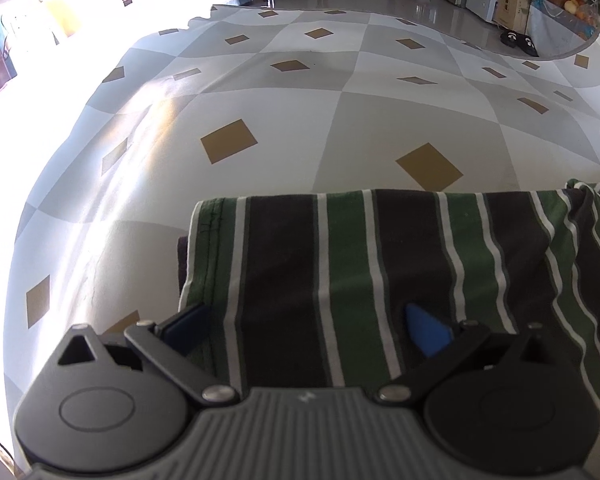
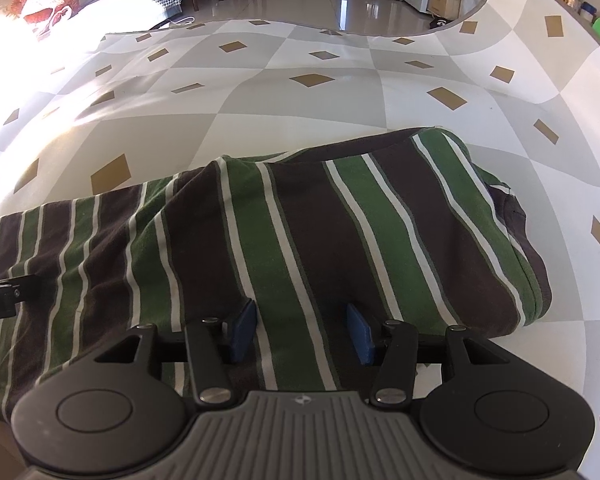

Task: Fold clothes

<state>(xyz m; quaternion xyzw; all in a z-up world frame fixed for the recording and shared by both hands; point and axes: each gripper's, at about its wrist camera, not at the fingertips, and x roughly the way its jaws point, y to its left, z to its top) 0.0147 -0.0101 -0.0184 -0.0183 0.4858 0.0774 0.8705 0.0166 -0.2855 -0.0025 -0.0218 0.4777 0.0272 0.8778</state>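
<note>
The left gripper (image 1: 304, 328) has its blue-padded fingers (image 1: 428, 330) spread wide over the soft striped shirt (image 1: 340, 264), touching nothing clearly. The right gripper (image 2: 302, 330) has its fingers (image 2: 242, 332) parted halfway astride a green stripe; whether they pinch the knit, I cannot tell. Beyond both fingertips the folded shirt lies rumpled on the smooth worktop (image 1: 300, 128), covered in grey-and-white checks with tan diamonds.
</note>
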